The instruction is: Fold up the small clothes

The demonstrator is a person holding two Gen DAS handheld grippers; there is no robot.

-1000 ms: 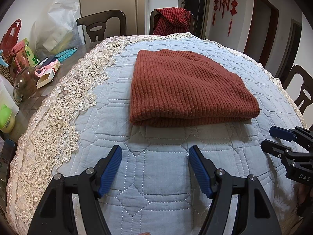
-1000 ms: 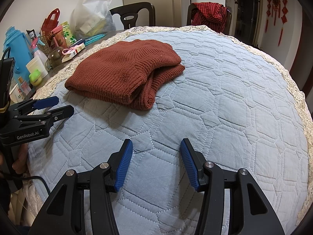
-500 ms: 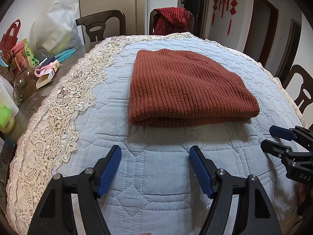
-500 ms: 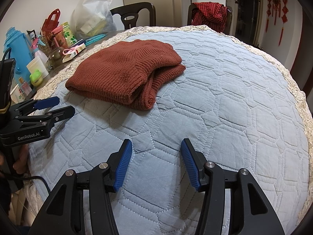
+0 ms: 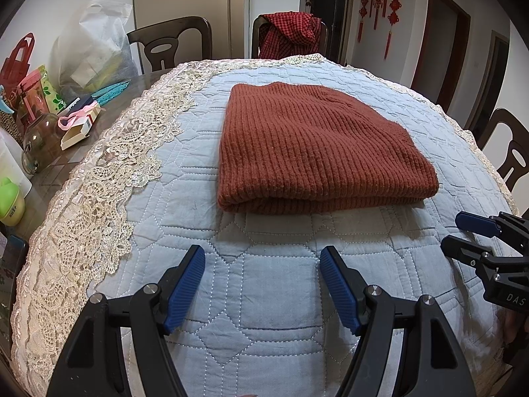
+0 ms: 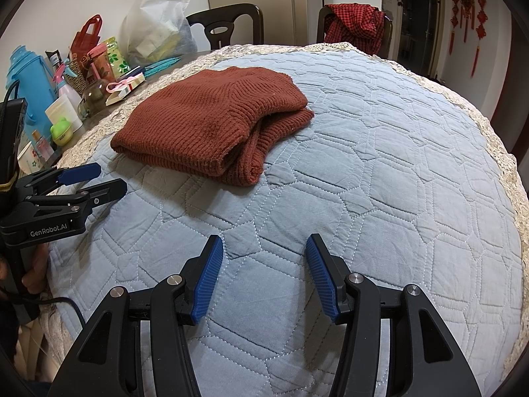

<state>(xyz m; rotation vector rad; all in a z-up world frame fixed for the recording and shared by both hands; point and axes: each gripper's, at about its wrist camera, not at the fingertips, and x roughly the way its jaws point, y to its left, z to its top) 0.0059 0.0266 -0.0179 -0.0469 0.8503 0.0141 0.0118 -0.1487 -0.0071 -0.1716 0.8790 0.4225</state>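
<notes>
A rust-red knit sweater (image 5: 314, 145) lies folded into a thick rectangle on the blue quilted cloth (image 5: 271, 281). In the right wrist view the sweater (image 6: 211, 122) sits left of centre, its folded edges facing me. My left gripper (image 5: 263, 261) is open and empty, hovering over bare quilt just short of the sweater's near fold. It also shows in the right wrist view (image 6: 109, 180) at the left. My right gripper (image 6: 264, 248) is open and empty over bare quilt, to the right of the sweater. It shows in the left wrist view (image 5: 453, 230) at the right edge.
The quilt has a cream lace border (image 5: 96, 198). Bottles, a glass jar (image 5: 39, 139), bags and a blue thermos (image 6: 29, 79) crowd the table's left side. Dark chairs stand behind the table; a red checked garment (image 5: 287, 34) hangs on one.
Almost nothing has changed. Both grippers stay open and nearly still; the sweater has not moved.
</notes>
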